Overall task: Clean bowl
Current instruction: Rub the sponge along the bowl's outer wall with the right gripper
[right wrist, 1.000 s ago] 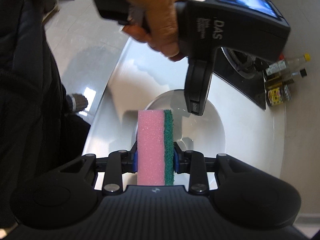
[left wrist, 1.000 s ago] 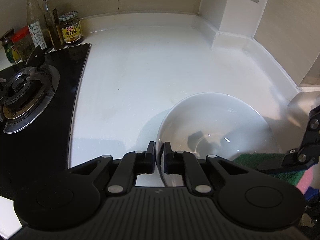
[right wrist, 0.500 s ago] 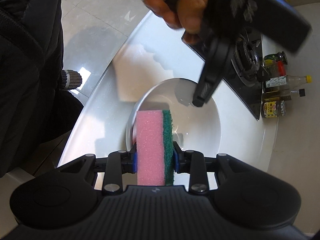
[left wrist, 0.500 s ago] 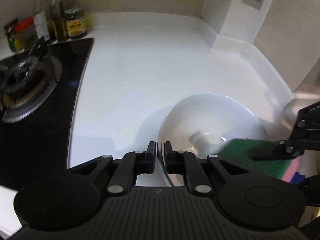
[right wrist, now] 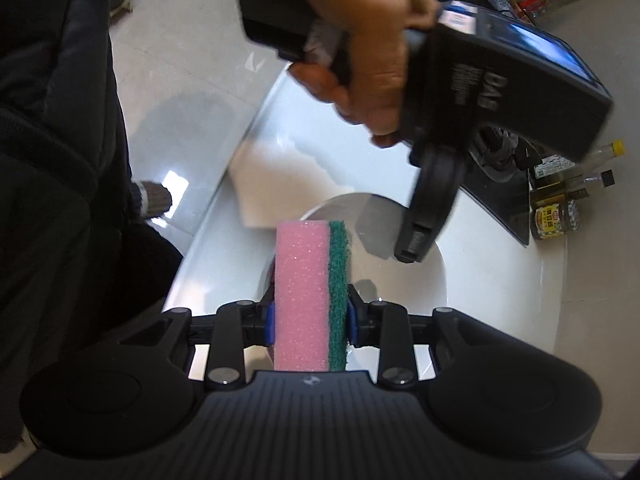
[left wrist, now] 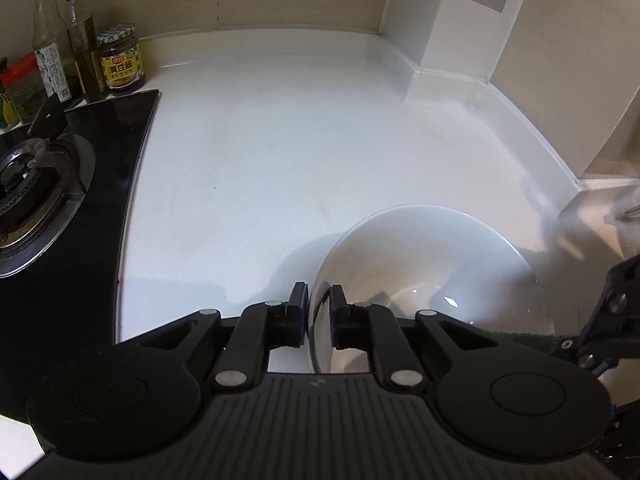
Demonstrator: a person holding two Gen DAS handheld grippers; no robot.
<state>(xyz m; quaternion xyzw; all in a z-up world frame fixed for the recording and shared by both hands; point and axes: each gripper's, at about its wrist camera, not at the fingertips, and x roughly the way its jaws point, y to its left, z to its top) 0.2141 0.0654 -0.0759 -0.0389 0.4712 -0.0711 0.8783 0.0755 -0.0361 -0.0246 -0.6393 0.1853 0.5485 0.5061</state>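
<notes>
A white bowl [left wrist: 432, 276] sits on the white counter, tilted up at its near-left rim. My left gripper [left wrist: 319, 312] is shut on that rim, one finger inside and one outside. In the right wrist view the bowl [right wrist: 404, 280] lies ahead, with the left gripper [right wrist: 414, 254] held by a hand above it. My right gripper [right wrist: 310, 320] is shut on a pink and green sponge [right wrist: 310, 292], held over the bowl's near edge. The right gripper's finger [left wrist: 604, 320] and a strip of green sponge [left wrist: 520, 338] show at the bowl's right side.
A black gas hob [left wrist: 48, 184] lies to the left. Bottles and a sauce jar [left wrist: 120, 60] stand at the back left. A white wall ledge [left wrist: 460, 88] runs along the back right. The counter's front edge [right wrist: 212, 208] drops to the floor.
The right gripper and sponge have drawn back toward the bowl's right rim, so less green shows in the left wrist view. The left gripper still holds the bowl rim.
</notes>
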